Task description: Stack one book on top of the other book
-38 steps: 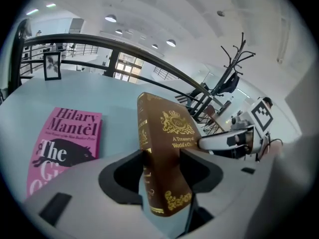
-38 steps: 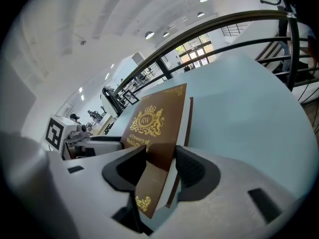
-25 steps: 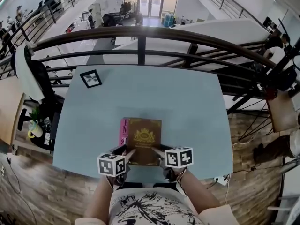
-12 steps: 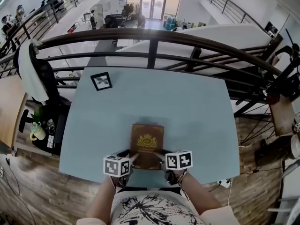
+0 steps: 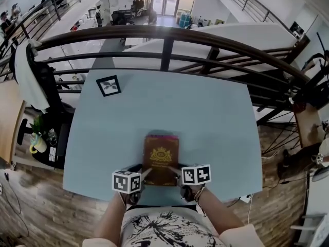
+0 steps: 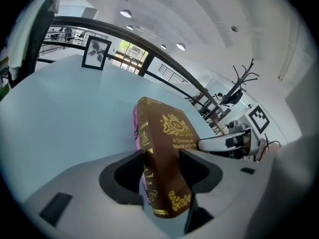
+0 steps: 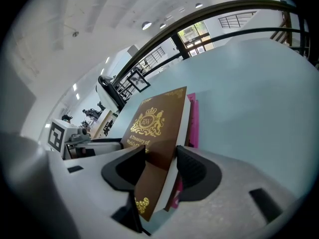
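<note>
- L hand-held gripper [image 6: 160,166] is pinching the brown book [image 5: 161,161] at its near spine corner. R hand-held gripper [image 7: 160,166] is pinching the near corner on the page side, jaws set wide round the cover and pages.
- The brown book sits between your two tools and runs away from the jaws. The pink book [image 7: 193,123] is right under it on the worktop [image 5: 205,117], showing only as a thin strip past the far edge and along the R side.
- Risk 1: if you let go of one side first, the other pinch prob. twists the brown book off square.
- Risk 2: both lower jaws look wedged between the books, or v. close to it. Pull back too flat and you could drag the brown book, or the pink one, toward the worktop's near edge.
- Risk 3: I can't tell if the far end is fully down. Dropping it from a tilt may make it slide.
- Vs a sec ago: the pink book then stuck out beyond the L tool's side of the brown one. Now it's almost covered, and the brown book sits lower and squarer over it.
</note>
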Motion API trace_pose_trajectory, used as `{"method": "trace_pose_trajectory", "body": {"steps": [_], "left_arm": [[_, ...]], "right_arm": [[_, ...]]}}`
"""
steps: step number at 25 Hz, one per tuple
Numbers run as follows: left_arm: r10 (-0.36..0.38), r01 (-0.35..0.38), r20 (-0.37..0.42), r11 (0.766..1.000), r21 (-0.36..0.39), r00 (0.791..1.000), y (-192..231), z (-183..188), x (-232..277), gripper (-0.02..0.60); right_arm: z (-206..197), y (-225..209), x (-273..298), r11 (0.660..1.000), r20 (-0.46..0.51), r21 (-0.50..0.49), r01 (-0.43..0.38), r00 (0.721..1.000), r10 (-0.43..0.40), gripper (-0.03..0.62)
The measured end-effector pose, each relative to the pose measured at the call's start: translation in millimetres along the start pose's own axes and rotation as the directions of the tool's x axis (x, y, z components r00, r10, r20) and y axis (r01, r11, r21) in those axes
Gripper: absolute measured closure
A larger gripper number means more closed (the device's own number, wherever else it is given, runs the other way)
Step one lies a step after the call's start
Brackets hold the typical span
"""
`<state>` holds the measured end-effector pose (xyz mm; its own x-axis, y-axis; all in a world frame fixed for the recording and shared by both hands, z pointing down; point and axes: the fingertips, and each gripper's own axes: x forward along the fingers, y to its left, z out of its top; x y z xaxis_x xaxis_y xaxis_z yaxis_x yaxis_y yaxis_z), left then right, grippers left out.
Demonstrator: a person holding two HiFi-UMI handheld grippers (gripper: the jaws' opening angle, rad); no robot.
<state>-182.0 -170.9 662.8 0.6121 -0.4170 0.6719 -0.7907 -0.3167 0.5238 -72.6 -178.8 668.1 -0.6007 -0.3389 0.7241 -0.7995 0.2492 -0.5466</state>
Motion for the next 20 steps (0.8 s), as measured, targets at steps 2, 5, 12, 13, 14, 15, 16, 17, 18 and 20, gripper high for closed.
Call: {"method": "trace_pose_trajectory", "body": {"steps": [2, 5, 12, 13, 14, 15, 16, 17, 18, 20], "left_arm": [[-0.004, 0.004, 0.001, 1.000, 0.004, 1.000, 1, 1, 0, 0.364], [-0.004, 0.004, -0.012, 1.000, 0.006, 1.000, 2, 0, 1, 0.364], [0.064, -0.071, 0.101, 0.996, 0.061, 0.993, 0, 34, -25, 0.365], [0.057, -0.066, 0.123, 0.996, 0.067, 0.991, -2, 41, -32, 0.365], [0.051, -0.063, 0.146, 0.995, 0.077, 0.988, -5, 49, -39, 0.376], [0.045, -0.061, 0.174, 0.994, 0.088, 0.984, -9, 58, -46, 0.394], [0.037, -0.059, 0.209, 0.993, 0.100, 0.977, -14, 69, -55, 0.418], [0.027, -0.057, 0.251, 0.992, 0.110, 0.968, -20, 81, -65, 0.457], [0.016, -0.055, 0.297, 0.991, 0.123, 0.955, -26, 93, -76, 0.493], [-0.004, -0.062, 0.378, 0.985, 0.164, 0.926, -37, 113, -94, 0.535]], "right_arm": [[1, 0, 1, 1.000, -0.002, -0.020, 0.008, 1.000, -0.008, 0.405], [1, -1, 2, 0.998, -0.001, -0.057, 0.025, 1.000, -0.025, 0.402], [27, 5, -23, 0.992, 0.119, -0.092, 0.090, 0.990, -0.078, 0.365], [34, 6, -30, 0.990, 0.157, -0.089, 0.111, 0.983, -0.096, 0.367], [41, 7, -38, 0.987, 0.201, -0.087, 0.136, 0.973, -0.116, 0.399], [49, 9, -47, 0.983, 0.248, -0.086, 0.162, 0.959, -0.136, 0.460], [57, 11, -54, 0.979, 0.293, -0.090, 0.184, 0.944, -0.151, 0.519], [65, 15, -61, 0.974, 0.336, -0.098, 0.202, 0.928, -0.159, 0.562], [73, 20, -67, 0.969, 0.375, -0.114, 0.217, 0.913, -0.160, 0.584], [88, 35, -79, 0.955, 0.455, -0.168, 0.246, 0.878, -0.146, 0.599]]}}
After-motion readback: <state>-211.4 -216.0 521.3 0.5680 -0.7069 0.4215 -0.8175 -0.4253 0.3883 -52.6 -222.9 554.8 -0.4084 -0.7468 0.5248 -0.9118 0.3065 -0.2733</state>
